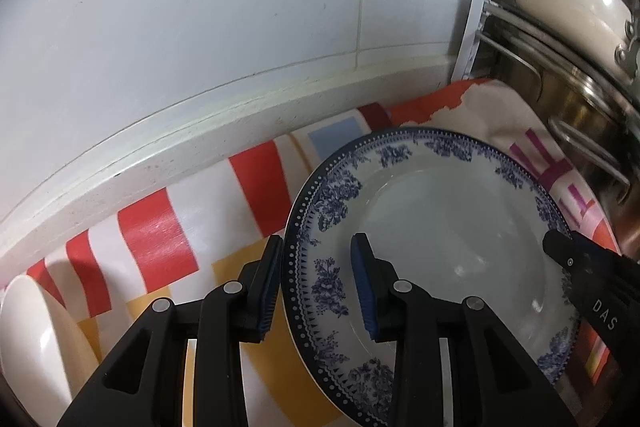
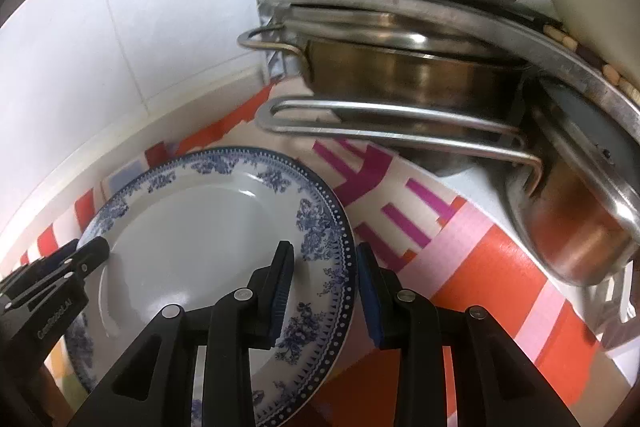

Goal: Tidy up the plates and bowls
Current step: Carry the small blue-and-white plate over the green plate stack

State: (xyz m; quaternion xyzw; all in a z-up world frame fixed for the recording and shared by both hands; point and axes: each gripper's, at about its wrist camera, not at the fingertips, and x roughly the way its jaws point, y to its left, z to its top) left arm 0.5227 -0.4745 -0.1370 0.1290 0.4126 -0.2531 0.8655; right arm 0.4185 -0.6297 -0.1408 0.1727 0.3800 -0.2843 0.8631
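A white plate with a blue floral rim [image 1: 440, 227] [image 2: 200, 235] is held over the striped cloth, gripped from both sides. My left gripper [image 1: 318, 287] is shut on its left rim, one pad under the edge and one on the inner face. On the opposite rim my right gripper [image 2: 325, 293] is shut the same way. The right gripper's tip [image 1: 560, 247] shows at the plate's right edge in the left wrist view. The left gripper's tip [image 2: 92, 251] shows at the plate's left edge in the right wrist view.
A colourful striped cloth [image 1: 160, 239] covers the counter below a white tiled wall [image 1: 200, 27]. A metal rack with steel pots [image 2: 400, 75] and a cream pot [image 1: 568, 3] crowds the right. A white bowl [image 1: 36, 339] sits at the lower left.
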